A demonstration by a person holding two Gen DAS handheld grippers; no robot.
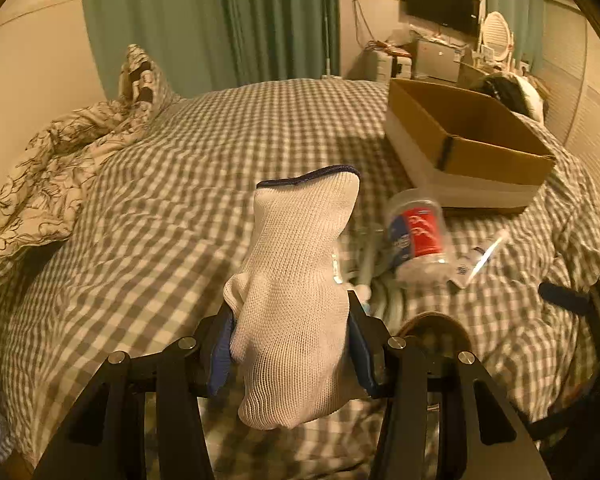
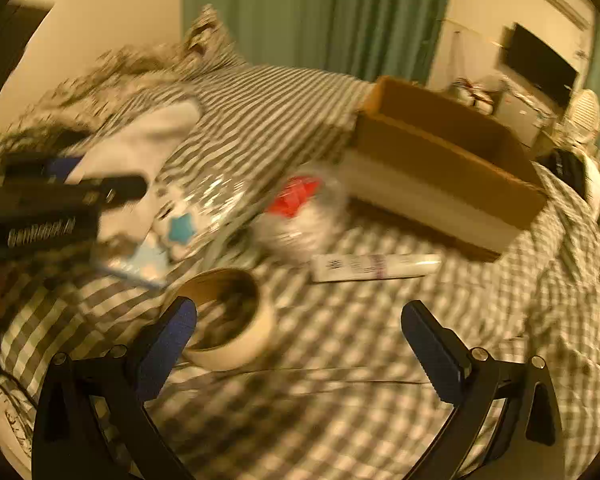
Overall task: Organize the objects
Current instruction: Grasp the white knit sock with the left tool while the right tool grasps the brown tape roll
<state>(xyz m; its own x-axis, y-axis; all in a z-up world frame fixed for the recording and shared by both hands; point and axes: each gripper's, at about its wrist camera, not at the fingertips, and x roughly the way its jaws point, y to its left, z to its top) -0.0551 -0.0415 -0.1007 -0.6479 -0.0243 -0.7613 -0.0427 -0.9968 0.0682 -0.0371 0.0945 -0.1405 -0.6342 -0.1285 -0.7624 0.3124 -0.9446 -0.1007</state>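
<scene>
So far your left claw [image 1: 290, 344] grips the white glove [image 1: 296, 280], your right claw [image 2: 300, 340] gapes empty — box [image 1: 496, 160] looks bare; jar [image 1: 418, 236], tape roll [image 2: 228, 320], tube [image 2: 376, 266] remain.

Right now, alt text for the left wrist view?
The left gripper is shut on a white knit glove above a checked bedspread. To the right lie a clear jar with a red label and an open cardboard box; green curtains hang behind.
</scene>
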